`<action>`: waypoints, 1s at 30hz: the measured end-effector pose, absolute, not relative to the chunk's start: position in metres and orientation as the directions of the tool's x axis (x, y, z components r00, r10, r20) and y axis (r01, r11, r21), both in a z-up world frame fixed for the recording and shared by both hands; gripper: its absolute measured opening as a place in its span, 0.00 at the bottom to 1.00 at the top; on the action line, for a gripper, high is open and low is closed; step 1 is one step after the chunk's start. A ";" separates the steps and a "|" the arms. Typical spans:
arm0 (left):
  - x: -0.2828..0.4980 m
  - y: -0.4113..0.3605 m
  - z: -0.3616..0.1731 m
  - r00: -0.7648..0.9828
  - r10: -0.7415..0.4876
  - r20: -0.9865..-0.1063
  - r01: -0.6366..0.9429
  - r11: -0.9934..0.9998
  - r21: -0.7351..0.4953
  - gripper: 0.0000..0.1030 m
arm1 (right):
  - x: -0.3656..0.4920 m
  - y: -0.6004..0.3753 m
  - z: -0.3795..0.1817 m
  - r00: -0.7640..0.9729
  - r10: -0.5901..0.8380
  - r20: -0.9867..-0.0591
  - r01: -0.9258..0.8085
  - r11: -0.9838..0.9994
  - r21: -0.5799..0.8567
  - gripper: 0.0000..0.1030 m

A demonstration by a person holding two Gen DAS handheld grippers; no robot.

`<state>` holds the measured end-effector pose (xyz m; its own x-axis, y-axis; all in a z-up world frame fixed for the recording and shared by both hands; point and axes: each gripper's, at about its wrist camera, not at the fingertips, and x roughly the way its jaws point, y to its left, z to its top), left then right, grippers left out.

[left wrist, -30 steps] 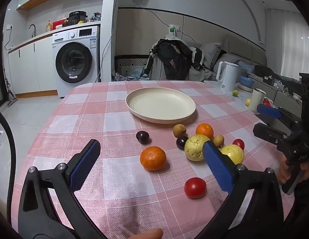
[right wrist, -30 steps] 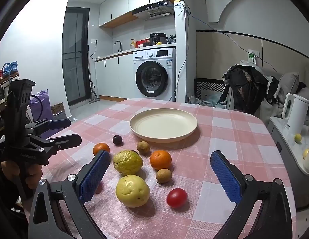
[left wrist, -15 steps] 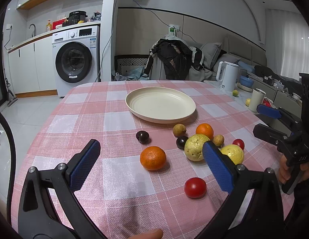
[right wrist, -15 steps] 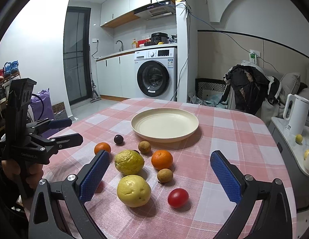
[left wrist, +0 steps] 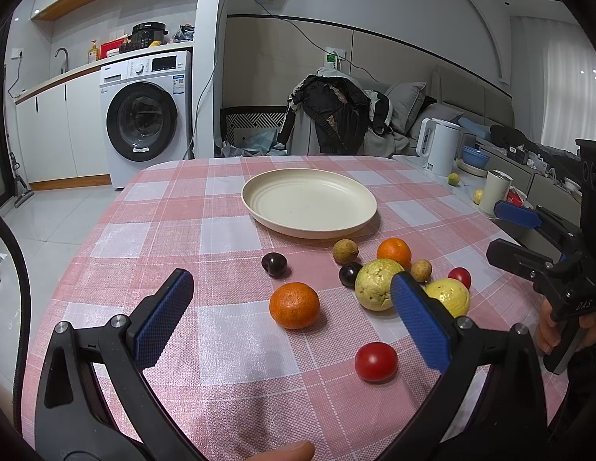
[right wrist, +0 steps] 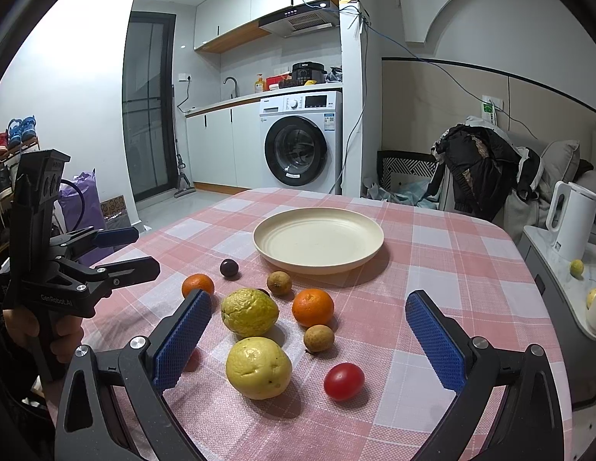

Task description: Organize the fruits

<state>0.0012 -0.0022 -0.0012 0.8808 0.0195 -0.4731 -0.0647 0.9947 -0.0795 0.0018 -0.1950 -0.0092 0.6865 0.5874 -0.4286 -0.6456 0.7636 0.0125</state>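
Nothing is sorted yet: your left tongs (left wrist: 290, 315) and right tongs (right wrist: 309, 340) both gape wide and empty, all the fruit (right wrist: 312, 307) lies ahead of them, the plate (right wrist: 319, 239) beyond bare

You worked in a home, in an open kitchen and living area. A front-loading washing machine (right wrist: 301, 140) sat under a counter with a sink tap (right wrist: 231, 83), white cabinets (right wrist: 217, 148) and a range hood (right wrist: 303, 19) above. The table wore a pink checked cloth (left wrist: 228, 230). Behind it a sofa with cushions (left wrist: 407, 105) carried a heap of dark clothing (left wrist: 332, 115). A white electric kettle (left wrist: 438, 150) stood on a side surface. Shoes, probably on a rack, showed at the far left (right wrist: 19, 132).
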 end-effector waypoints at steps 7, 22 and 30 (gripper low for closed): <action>0.001 -0.003 -0.001 0.881 0.020 -0.473 -0.064 0.995 -0.078 0.99 | 0.002 -0.194 -0.010 0.686 0.587 -0.429 -0.647 0.763 0.011 1.00; 0.001 -0.003 -0.001 0.881 0.020 -0.472 -0.064 0.995 -0.076 0.99 | 0.001 -0.193 -0.011 0.686 0.587 -0.430 -0.647 0.763 0.010 1.00; 0.001 -0.003 -0.001 0.881 0.021 -0.473 -0.064 0.995 -0.076 0.99 | 0.001 -0.193 -0.010 0.686 0.587 -0.430 -0.647 0.763 0.010 1.00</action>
